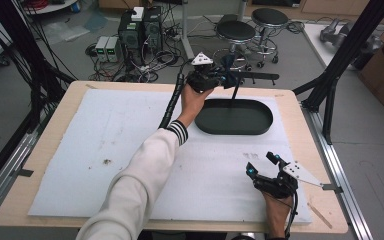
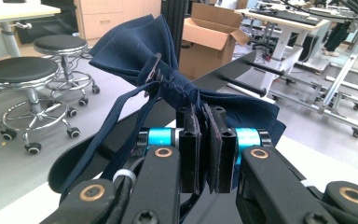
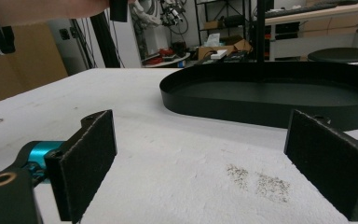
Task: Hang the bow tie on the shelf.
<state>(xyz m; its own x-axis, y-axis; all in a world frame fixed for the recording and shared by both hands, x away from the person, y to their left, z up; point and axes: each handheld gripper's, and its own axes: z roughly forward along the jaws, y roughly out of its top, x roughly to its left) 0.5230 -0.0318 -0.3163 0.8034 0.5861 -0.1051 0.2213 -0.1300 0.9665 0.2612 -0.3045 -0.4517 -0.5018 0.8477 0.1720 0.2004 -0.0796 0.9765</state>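
Two grippers in play, one per hand. Left gripper [image 1: 219, 79] is held up above the far rim of the table [image 1: 40, 165], just over the back edge of the tray [image 1: 234, 117]. Its jaws are pinched together on one dark blue bow tie [image 2: 168, 79]; in the left gripper view the pads clamp the knot section, the bow fans out above and behind them, and one thin strap [image 2: 103, 135] of the same fabric loops down at the left with a small metal clip near the knot. Bow tie is off the table, in the air, not touching the tray.

One white mat [image 1: 105, 150] covers most of the tabletop, with a few specks of debris on it. One black oval tray sits on the mat's far right part; a thin black post rises from it to a level black bar. Tray floor looks bare.

Right gripper [image 1: 263, 163] sits low at the near right corner of the mat, well apart from the tray. In the right gripper view its jaws stand wide apart with nothing between them, pointing at the tray's near wall.

Two black round stools [image 1: 252, 25] stand on the floor past the table.
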